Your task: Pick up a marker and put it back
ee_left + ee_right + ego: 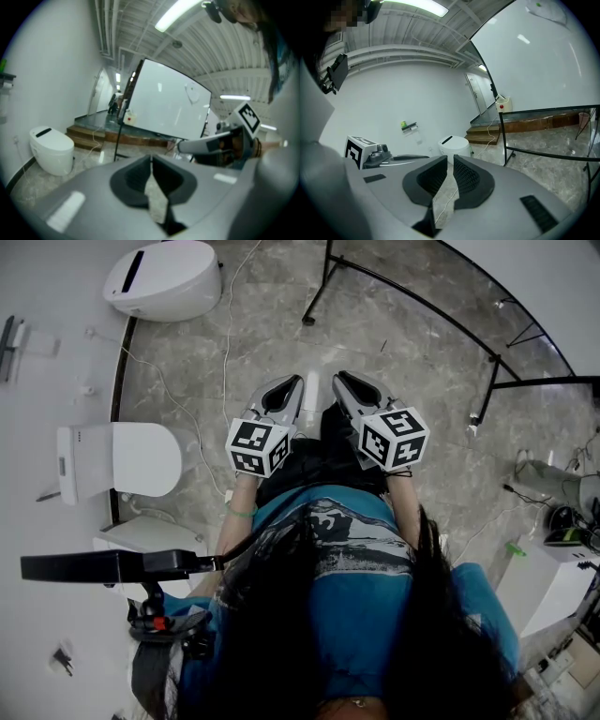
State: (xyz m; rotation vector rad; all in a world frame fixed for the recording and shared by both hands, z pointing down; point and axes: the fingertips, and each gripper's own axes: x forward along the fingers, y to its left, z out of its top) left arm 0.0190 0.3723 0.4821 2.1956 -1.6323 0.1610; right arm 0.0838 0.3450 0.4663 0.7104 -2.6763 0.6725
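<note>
No marker shows clearly in any view. A whiteboard (164, 101) on a black frame (412, 306) stands ahead of me, to the right; it also fills the upper right of the right gripper view (534, 56). I hold both grippers side by side in front of my body, above the marble floor. The left gripper (292, 388) has its jaw tips touching, with nothing between them (151, 160). The right gripper (345, 382) keeps a narrow slit between its jaws, and that slit is empty (450, 158). Each gripper shows in the other's view.
Two white toilets (164, 277) (117, 460) stand along the left wall. A thin cable (225, 334) runs over the floor. A wooden step (93, 133) lies behind the board. A wall shelf (408, 125) bears a small green thing. White boxes and cables (553, 568) crowd the right.
</note>
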